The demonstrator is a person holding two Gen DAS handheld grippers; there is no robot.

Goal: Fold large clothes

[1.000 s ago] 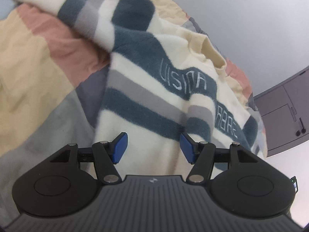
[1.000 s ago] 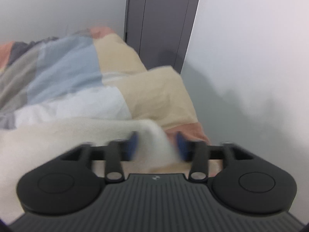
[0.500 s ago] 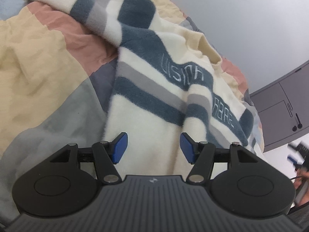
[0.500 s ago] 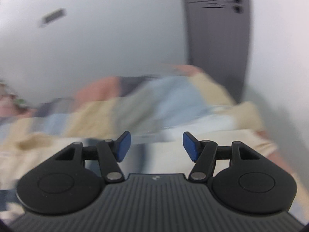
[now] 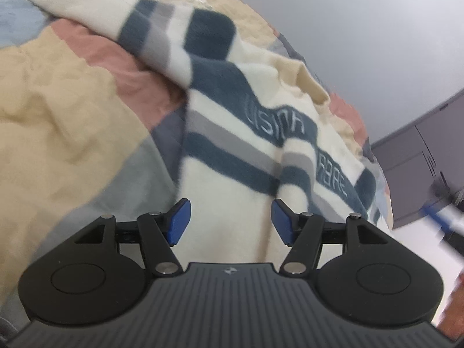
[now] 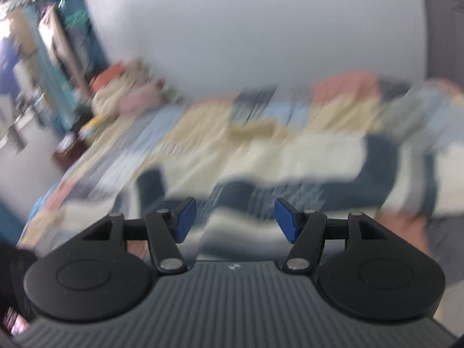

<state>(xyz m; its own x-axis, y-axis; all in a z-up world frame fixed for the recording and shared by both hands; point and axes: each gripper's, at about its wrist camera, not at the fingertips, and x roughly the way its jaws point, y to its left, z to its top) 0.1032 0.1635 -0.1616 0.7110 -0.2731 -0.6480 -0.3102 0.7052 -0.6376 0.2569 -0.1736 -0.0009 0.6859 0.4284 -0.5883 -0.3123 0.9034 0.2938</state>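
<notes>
Lying spread across a patchwork bed cover [image 5: 58, 121], a fleecy cream sweater [image 5: 232, 133] is filling the middle of the left wrist view, banded with navy and grey stripes and stitched with pale lettering on the navy. Its ribbed collar is sitting toward 1 o'clock, and one striped sleeve is running off toward 11 o'clock. The cover beneath is wrinkling in tan, salmon, grey and pale-blue blocks. The left gripper [image 5: 230, 221] is hovering at the hem with its blue pads spread apart and nothing between them. A grey cabinet [image 5: 420, 168] is standing at 3 o'clock. In the heavily blurred right wrist view, the right gripper [image 6: 235, 219] is likewise gaping and empty, pointing over the sweater's stripes.
</notes>
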